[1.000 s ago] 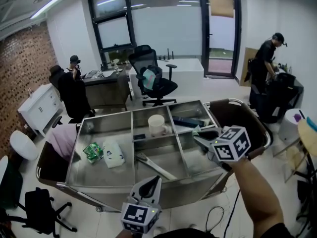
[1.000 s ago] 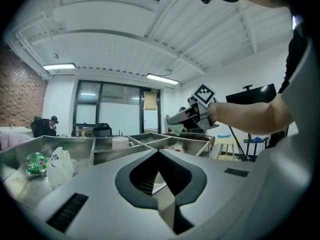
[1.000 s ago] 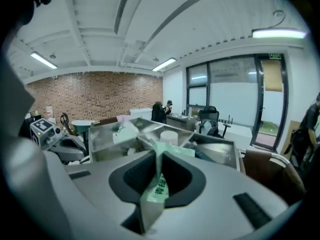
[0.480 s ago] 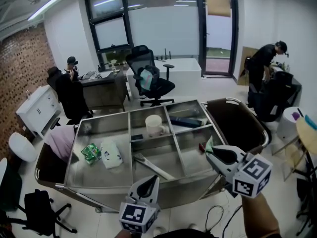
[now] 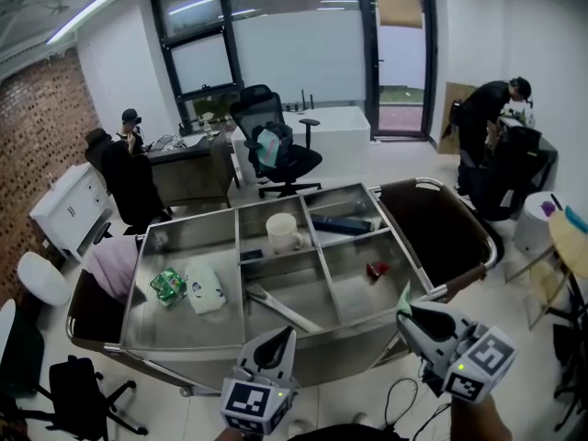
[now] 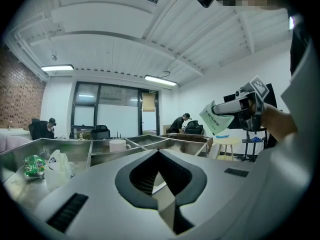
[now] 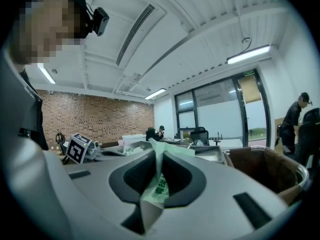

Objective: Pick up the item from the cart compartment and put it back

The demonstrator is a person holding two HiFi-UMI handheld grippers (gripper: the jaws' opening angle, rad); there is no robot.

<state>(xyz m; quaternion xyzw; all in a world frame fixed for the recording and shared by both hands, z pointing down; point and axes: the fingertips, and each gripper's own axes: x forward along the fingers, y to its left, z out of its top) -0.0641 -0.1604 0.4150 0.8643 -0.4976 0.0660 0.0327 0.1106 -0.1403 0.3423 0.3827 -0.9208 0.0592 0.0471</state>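
Note:
A steel cart [image 5: 230,331] with several compartments stands in front of me. My right gripper [image 5: 408,314] hangs off the cart's near right corner, outside the rim, shut on a pale green packet [image 5: 404,296]. The right gripper view shows that packet [image 7: 160,184] pinched between the jaws of the right gripper [image 7: 159,156], its top sticking up past them. From the left gripper view, the right gripper [image 6: 224,109] and its packet [image 6: 215,120] appear at the right. My left gripper [image 5: 281,336] stays low at the cart's near edge, jaws together and empty [image 6: 159,155].
In the cart lie a white mug [image 5: 281,231], a green snack bag [image 5: 168,285], a white pouch [image 5: 206,288], a metal tool [image 5: 280,308], a dark flat item [image 5: 344,225] and a small red item [image 5: 376,270]. A brown bag [image 5: 436,223] hangs at its right end. People work at the room's back and right.
My right gripper has carried the green packet from above the cart's right compartment back toward me, past the near right corner. The small red item now shows. The left gripper stayed put.

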